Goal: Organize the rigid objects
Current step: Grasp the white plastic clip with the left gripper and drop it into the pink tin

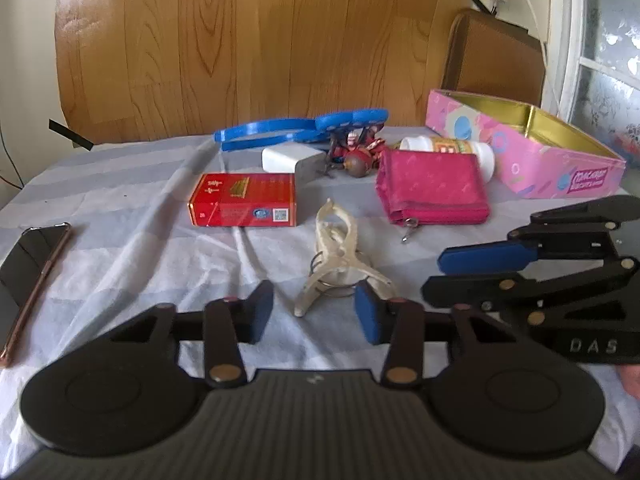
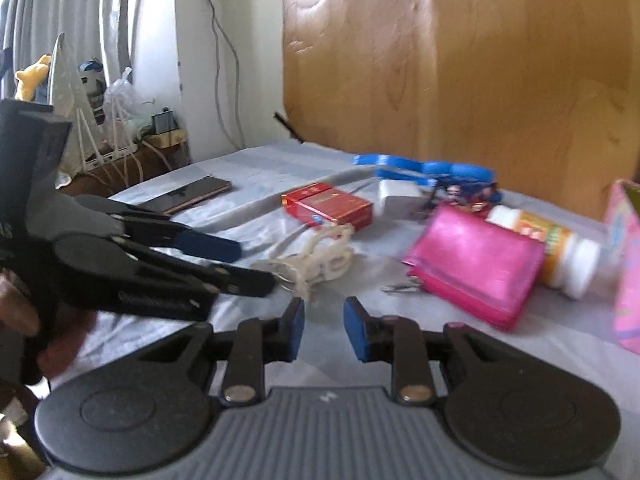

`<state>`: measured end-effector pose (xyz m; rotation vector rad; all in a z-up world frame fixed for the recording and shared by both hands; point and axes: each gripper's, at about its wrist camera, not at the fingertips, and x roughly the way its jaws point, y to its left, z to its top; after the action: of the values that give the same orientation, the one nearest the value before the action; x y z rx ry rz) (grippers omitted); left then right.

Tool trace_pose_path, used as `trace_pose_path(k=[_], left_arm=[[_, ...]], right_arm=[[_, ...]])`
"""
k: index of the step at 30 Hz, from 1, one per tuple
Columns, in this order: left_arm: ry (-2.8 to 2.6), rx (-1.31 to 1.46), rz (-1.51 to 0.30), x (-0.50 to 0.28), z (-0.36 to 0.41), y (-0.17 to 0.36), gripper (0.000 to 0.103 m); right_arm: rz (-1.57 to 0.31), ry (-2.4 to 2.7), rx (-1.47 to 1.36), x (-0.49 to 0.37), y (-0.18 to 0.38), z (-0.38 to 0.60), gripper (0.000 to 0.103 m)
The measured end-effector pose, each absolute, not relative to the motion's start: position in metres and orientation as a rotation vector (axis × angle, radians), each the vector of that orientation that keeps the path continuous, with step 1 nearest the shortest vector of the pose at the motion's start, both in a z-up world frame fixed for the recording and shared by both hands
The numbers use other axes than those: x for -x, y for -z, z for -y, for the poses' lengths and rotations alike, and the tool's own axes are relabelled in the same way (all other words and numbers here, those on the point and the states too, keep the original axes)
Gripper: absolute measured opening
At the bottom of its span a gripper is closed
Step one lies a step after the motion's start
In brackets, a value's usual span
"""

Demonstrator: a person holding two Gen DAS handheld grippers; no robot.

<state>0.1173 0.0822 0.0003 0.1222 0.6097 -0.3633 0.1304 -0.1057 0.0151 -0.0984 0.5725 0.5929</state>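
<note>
A cream plastic clip (image 1: 335, 246) (image 2: 320, 258) lies on the pale striped cloth (image 1: 120, 200). My left gripper (image 1: 314, 314) (image 2: 252, 268) is open, and the clip's handle end sits just ahead of its blue pads, touching the right fingertip (image 1: 368, 310). My right gripper (image 2: 324, 328) (image 1: 434, 276) hovers to the clip's right with a narrow gap and nothing in it. Behind lie a red box (image 1: 244, 200) (image 2: 328, 204), a pink wallet (image 1: 432, 186) (image 2: 476, 264) and a white bottle (image 1: 452, 148) (image 2: 560, 248) on its side.
An open pink tin (image 1: 520, 152) (image 2: 628, 280) stands at the back right. A white charger (image 1: 288, 158), a blue plastic item (image 1: 304, 130) and a red trinket (image 1: 360, 152) crowd the back. A phone (image 1: 28, 256) (image 2: 188, 194) lies far left. A wooden headboard (image 1: 260, 40) rises behind.
</note>
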Motion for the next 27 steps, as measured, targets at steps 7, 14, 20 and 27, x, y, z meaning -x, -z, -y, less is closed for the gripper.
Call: trace_pose_path(k=[7, 14, 20, 27], left_arm=[[0.351, -0.154, -0.596, -0.123, -0.087, 0.006, 0.008], [0.366, -0.206, -0.542, -0.082, -0.046, -0.004, 0.006], [0.429, -0.212, -0.459, -0.074, 0.019, -0.027, 0.006], [0.579, -0.218, -0.358, -0.113, 0.135, -0.055, 0.007]], right_arm=[[-0.649, -0.619, 0.082, -0.158, 0.0, 0.086, 0.022], [-0.61, -0.572, 0.085, -0.14, -0.003, 0.11, 0.007], [-0.424, -0.429, 0.146, -0.098, -0.021, 0.159, 0.007], [-0.253, -0.161, 0.133, -0.082, -0.047, 0.263, 0.007]])
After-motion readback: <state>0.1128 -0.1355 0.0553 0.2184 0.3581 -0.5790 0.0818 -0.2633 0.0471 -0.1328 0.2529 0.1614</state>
